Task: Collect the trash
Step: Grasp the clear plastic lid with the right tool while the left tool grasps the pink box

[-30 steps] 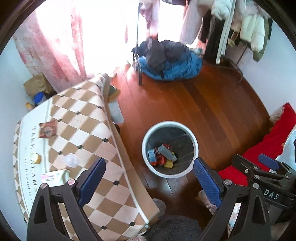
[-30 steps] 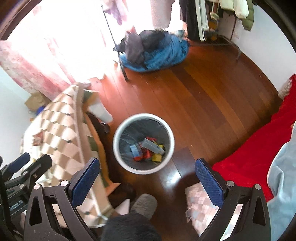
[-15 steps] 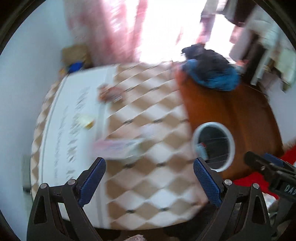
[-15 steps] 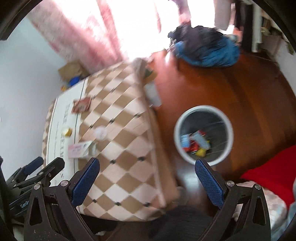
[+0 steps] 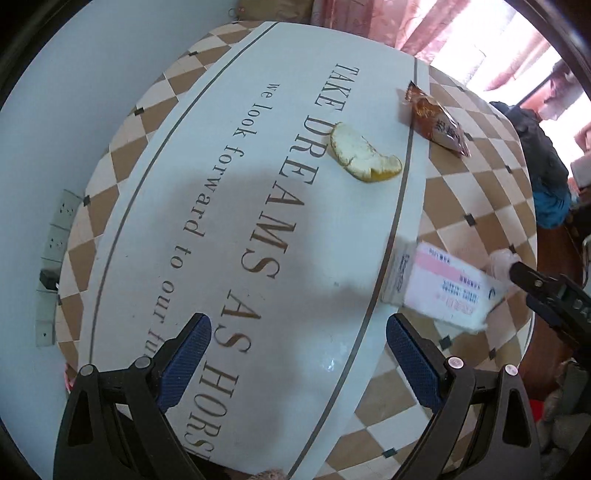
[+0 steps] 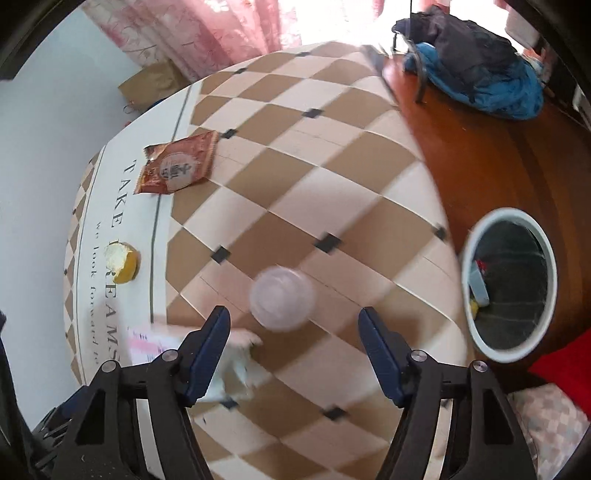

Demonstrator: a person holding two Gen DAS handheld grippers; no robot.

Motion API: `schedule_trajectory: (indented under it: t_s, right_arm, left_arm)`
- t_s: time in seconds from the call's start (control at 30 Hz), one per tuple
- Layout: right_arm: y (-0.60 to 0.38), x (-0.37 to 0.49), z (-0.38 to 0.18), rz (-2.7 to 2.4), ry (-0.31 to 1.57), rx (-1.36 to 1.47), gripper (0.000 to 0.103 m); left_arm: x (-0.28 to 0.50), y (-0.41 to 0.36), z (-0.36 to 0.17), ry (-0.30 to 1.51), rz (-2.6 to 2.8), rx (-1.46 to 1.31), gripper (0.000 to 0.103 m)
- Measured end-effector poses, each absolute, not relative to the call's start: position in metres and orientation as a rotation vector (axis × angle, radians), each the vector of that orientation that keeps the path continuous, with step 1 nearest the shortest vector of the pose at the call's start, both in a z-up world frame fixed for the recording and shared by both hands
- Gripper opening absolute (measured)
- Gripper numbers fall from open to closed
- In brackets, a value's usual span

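Left wrist view: my left gripper (image 5: 295, 354) hangs over the table (image 5: 236, 206) with its jaws apart and nothing between them. Far ahead lies a piece of peel (image 5: 364, 155), a brown wrapper (image 5: 437, 122) beyond it to the right, and a pink-and-white box (image 5: 443, 288) near right. My right gripper (image 6: 293, 343) is spread wide too, a clear plastic cup (image 6: 282, 298) just ahead between its tips, untouched. I see the bin (image 6: 476, 332) on the floor, far right.

Window (image 6: 332, 22) glare, motion blur, fisheye warp
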State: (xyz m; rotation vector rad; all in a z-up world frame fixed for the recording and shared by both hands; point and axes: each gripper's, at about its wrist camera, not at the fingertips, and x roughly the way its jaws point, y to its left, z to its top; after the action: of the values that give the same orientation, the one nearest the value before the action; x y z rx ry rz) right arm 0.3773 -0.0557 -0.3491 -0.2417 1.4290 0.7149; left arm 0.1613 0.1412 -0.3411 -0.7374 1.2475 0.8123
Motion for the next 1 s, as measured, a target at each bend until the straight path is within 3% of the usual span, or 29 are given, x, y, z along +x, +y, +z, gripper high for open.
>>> schedule_trajectory:
  t_s: [0.07,0.13,0.4,0.7,0.73,0.8,0.83,1.0]
  right_arm:
    - [-0.044,0.375,-0.354,0.739,1.416,-0.263,0.059]
    - [-0.039,0.375,-0.360,0.753,1.418,-0.273,0.042]
    - [-0.085,0.391,-0.358,0.676,1.414,-0.269,0.043]
    - [-0.134,0.409,-0.360,0.603,1.437,-0.194,0.043]
    - [-0.135,0.409,-0.360,0.605,1.438,-0.196,0.043]
    - [-0.135,0.409,-0.359,0.611,1.440,-0.203,0.043]
    - [-0.134,0.407,-0.360,0.620,1.445,-0.200,0.043]
    - [-0.129,0.396,-0.362,0.687,1.474,-0.197,0.043]
  left_arm:
    - [0.165,0.142,-0.341,1.241,0.806,-0.758,0.097]
    - [0.171,0.142,-0.340,1.228,0.786,-0.798,0.097]
    - [0.209,0.127,-0.334,1.190,0.675,-0.967,0.097]
    - [0.248,0.129,-0.376,1.235,0.692,-1.222,0.095]
    - [0.248,0.131,-0.380,1.234,0.706,-1.241,0.093]
    - [0.247,0.134,-0.382,1.219,0.738,-1.256,0.080]
    - [0.246,0.135,-0.379,1.212,0.741,-1.243,0.064]
    - [0.253,0.130,-0.361,1.266,0.677,-0.967,0.054]
